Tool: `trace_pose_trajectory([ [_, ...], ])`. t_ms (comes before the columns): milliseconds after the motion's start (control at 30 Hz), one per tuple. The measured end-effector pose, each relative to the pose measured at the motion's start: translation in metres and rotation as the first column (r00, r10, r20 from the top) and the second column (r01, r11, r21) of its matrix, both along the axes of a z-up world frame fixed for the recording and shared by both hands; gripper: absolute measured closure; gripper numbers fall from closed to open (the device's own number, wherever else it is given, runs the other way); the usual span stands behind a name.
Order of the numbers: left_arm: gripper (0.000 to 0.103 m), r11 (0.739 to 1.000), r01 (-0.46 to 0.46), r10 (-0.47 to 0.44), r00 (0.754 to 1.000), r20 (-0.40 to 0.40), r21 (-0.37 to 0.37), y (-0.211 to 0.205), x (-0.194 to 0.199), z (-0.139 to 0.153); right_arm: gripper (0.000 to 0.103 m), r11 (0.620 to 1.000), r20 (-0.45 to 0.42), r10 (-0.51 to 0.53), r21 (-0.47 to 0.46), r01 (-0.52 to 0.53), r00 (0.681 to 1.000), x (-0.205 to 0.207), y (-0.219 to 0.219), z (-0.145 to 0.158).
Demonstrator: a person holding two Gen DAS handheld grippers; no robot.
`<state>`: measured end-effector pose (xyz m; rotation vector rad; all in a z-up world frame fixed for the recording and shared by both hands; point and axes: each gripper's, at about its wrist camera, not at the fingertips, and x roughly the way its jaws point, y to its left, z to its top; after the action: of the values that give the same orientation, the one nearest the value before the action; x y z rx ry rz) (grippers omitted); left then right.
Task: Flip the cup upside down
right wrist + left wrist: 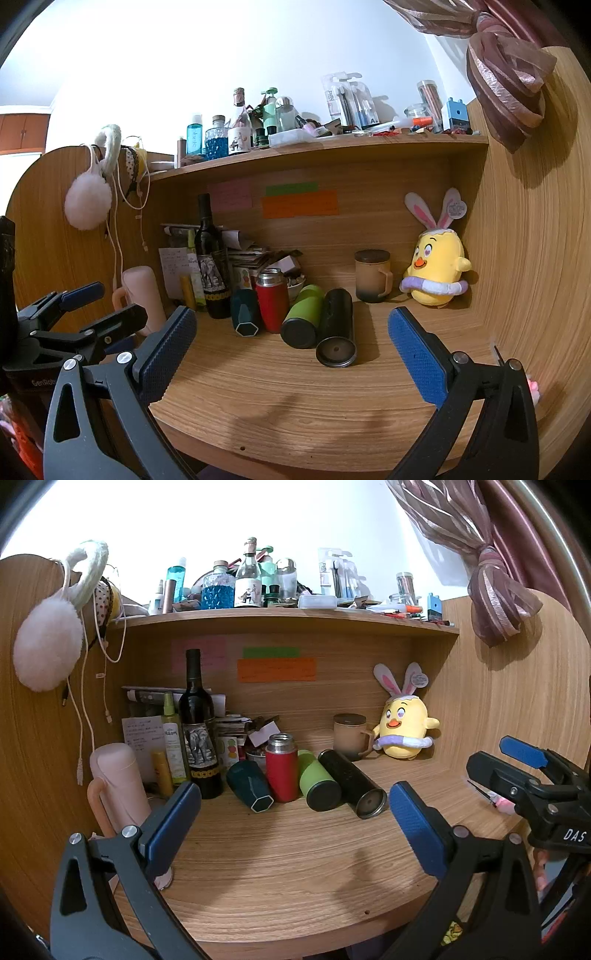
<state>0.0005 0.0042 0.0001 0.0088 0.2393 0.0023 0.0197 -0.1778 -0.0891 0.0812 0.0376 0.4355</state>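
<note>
Several cups sit mid-desk. A dark teal hexagonal cup [250,785] [244,312] lies tilted with its base toward me. A red flask [282,766] [272,297] stands upright. A green cup [318,785] [303,316] and a black tumbler [351,783] [336,328] lie on their sides. A beige mug [349,734] [372,275] with a lid stands behind. My left gripper [295,819] is open and empty, short of the cups. My right gripper [291,350] is open and empty too; it shows at the right of the left wrist view [506,764].
A wine bottle [198,731], a pink lidded mug [118,786], spray bottles and papers crowd the back left. A yellow plush chick [404,731] stands at the back right. The wooden desk [277,878] has side walls and a cluttered shelf [288,618] above.
</note>
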Motion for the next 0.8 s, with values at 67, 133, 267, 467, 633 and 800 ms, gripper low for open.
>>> trace_pose_trajectory([
  [67, 0.000, 1.000, 0.000, 0.000, 1.000, 0.001, 0.000, -0.0008, -0.0002, -0.0003, 0.000, 1.000, 0.000, 0.000, 0.000, 0.000, 1.000, -0.0004, 0.0000, 0.0000],
  [133, 0.000, 1.000, -0.001, 0.001, 1.000, 0.001, 0.001, -0.0014, -0.0003, -0.0001, 0.000, 1.000, 0.001, 0.000, -0.002, 0.000, 1.000, -0.0008, 0.0004, 0.0003],
  [267, 0.000, 1.000, -0.002, 0.002, 1.000, 0.002, 0.003, -0.0018, 0.0000, 0.0003, 0.000, 1.000, 0.001, 0.000, -0.003, 0.000, 1.000, -0.0010, 0.0019, 0.0003],
  [467, 0.000, 1.000, -0.002, 0.002, 1.000, 0.005, 0.003, -0.0028, -0.0010, 0.0005, 0.000, 1.000, 0.002, -0.001, -0.006, 0.001, 1.000, -0.0015, 0.0026, 0.0007],
  [633, 0.000, 1.000, -0.003, 0.003, 1.000, 0.008, 0.005, -0.0029, -0.0025, 0.0002, 0.000, 1.000, 0.003, -0.002, -0.009, 0.002, 1.000, -0.0016, 0.0035, 0.0005],
  [800, 0.000, 1.000, -0.003, 0.003, 1.000, 0.008, 0.004, -0.0018, -0.0022, 0.0012, 0.000, 1.000, 0.003, -0.001, -0.009, 0.001, 1.000, -0.0014, 0.0038, 0.0001],
])
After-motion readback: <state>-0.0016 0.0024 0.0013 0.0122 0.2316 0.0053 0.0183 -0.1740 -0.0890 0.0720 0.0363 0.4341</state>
